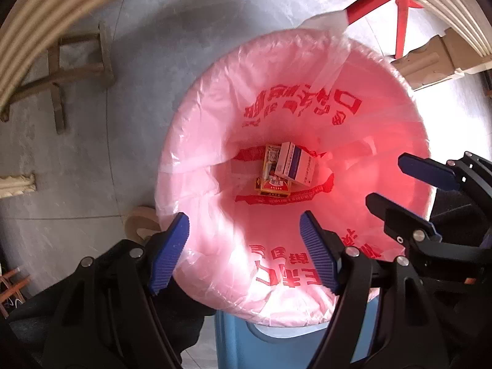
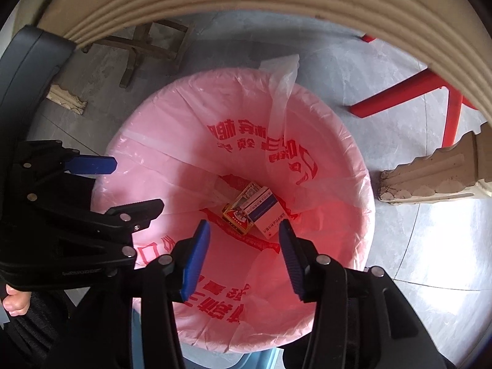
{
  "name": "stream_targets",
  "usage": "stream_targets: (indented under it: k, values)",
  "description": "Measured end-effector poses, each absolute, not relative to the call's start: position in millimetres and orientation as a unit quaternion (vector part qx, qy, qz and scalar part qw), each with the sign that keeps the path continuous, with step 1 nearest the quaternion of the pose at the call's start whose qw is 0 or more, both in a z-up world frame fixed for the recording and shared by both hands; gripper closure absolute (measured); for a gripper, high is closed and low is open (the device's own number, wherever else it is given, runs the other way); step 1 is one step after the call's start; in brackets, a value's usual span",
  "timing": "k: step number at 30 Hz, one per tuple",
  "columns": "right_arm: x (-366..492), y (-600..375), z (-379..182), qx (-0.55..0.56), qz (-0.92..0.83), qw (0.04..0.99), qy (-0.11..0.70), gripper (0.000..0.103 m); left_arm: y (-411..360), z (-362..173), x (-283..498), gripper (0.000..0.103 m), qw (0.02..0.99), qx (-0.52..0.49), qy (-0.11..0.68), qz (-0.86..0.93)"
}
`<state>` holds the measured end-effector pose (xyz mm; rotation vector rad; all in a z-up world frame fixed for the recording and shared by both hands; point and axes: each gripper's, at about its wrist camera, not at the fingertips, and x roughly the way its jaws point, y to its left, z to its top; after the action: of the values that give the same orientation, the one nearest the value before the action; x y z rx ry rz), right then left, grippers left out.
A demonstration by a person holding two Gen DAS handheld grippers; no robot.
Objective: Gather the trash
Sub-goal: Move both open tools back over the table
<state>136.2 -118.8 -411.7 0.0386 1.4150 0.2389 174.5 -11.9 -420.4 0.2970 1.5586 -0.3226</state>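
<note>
Judging by the bin, you have two pieces collected: a glossy white-and-blue carton (image 1: 294, 163) and a red-and-gold pack (image 1: 272, 181) lie touching at the bottom of the thin, crinkled pink liner (image 1: 196, 141). Both your left tongs (image 1: 246, 252) and right tongs (image 2: 244, 256) hang spread and empty over its rim, at about 6 o'clock of the cartons, and no other trash shows on the grey floor (image 1: 138, 46).

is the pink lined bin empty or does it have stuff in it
Not empty, but far from full: a white and blue box lies on a red and gold box at the bottom of the pink bin liner.
</note>
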Motion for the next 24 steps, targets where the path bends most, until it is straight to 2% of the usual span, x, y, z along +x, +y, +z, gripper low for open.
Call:
stream_targets:
  k: [3,13,16,21,24]
  values:
    - [131,-120,-397,0.015,0.106,0.764,0.637,0.048,-14,-405,169,0.030,0.705,0.151,0.678,-0.143]
    - [112,-121,-314,0.029,0.118,0.813,0.570,0.047,1,-316,146,0.025,0.774,0.132,0.603,-0.140]
    - [108,-128,-286,0.037,0.113,0.826,0.550,0.041,2,-287,142,0.023,0.790,0.132,0.581,-0.144]
    - [99,-146,-233,0.056,0.107,0.851,0.510,0.040,1,-240,137,0.022,0.812,0.149,0.546,-0.142]
    - [97,-158,-206,0.066,0.101,0.863,0.491,0.034,1,-209,138,0.021,0.822,0.145,0.530,-0.147]
